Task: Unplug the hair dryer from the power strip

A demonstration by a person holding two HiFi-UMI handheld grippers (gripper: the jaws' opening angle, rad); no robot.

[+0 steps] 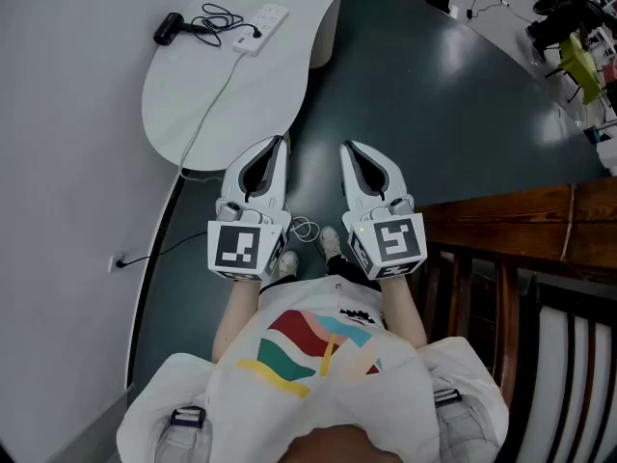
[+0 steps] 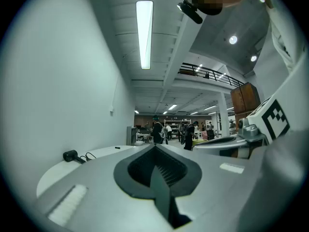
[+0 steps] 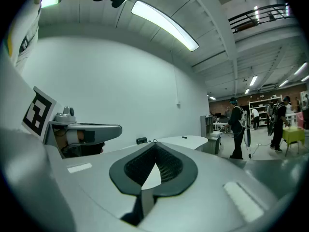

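Note:
A black hair dryer (image 1: pixel 169 29) lies at the far end of a white rounded table (image 1: pixel 202 114). Its black cable (image 1: pixel 220 19) loops over to a white power strip (image 1: pixel 262 27) beside it. My left gripper (image 1: pixel 281 143) and right gripper (image 1: pixel 348 149) hang side by side in front of my body, over the dark floor and well short of the table. Both are shut with nothing between the jaws. The left gripper view shows the hair dryer (image 2: pixel 72 155) far off, beyond its shut jaws. In the right gripper view the hair dryer (image 3: pixel 141 140) is small on the table (image 3: pixel 186 140).
The power strip's white cord (image 1: pixel 207 114) runs off the table toward a wall outlet (image 1: pixel 120 262). A wooden railing (image 1: pixel 511 230) stands at my right. Several people (image 3: pixel 237 124) move about in the far background. Dark floor (image 1: pixel 434 95) lies between me and the table.

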